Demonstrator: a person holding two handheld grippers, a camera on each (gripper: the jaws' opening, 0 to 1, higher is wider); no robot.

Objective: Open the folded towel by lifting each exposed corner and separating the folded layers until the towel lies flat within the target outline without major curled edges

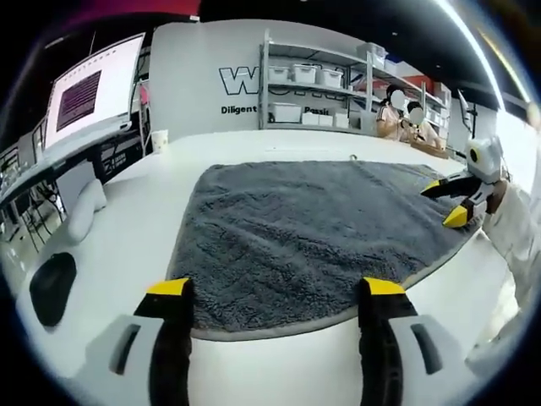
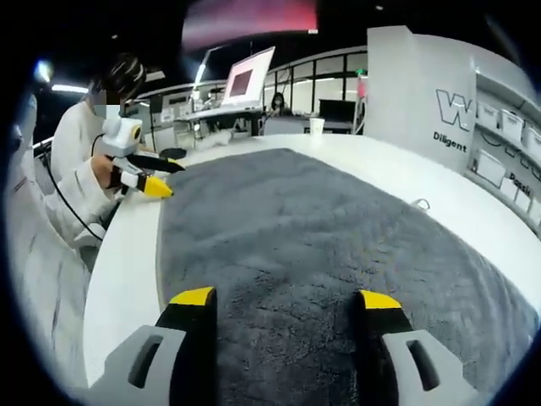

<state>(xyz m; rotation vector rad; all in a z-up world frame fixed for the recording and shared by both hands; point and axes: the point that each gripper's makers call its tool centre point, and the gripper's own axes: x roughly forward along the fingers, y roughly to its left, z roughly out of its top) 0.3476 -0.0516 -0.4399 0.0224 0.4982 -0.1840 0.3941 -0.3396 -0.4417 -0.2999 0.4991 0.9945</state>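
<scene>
Towel (image 1: 313, 233) spread on counter (image 1: 144, 211); both grippers released.
Left gripper (image 1: 277, 289) straddles near hem; right gripper (image 2: 286, 298) poised above the pile.

The towel (image 2: 338, 279) runs past the bottom and right edges of the right gripper view, so its near corners cannot be seen. The wall lettering (image 1: 241, 80) is partly hidden behind the shelf (image 1: 317, 80). The screen (image 1: 84, 93) is unreadable.

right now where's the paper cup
The paper cup stands on the white table beyond the grey towel's far left corner in the left gripper view, below the tilted monitor. In the right gripper view it sits past the towel's far edge.
</scene>
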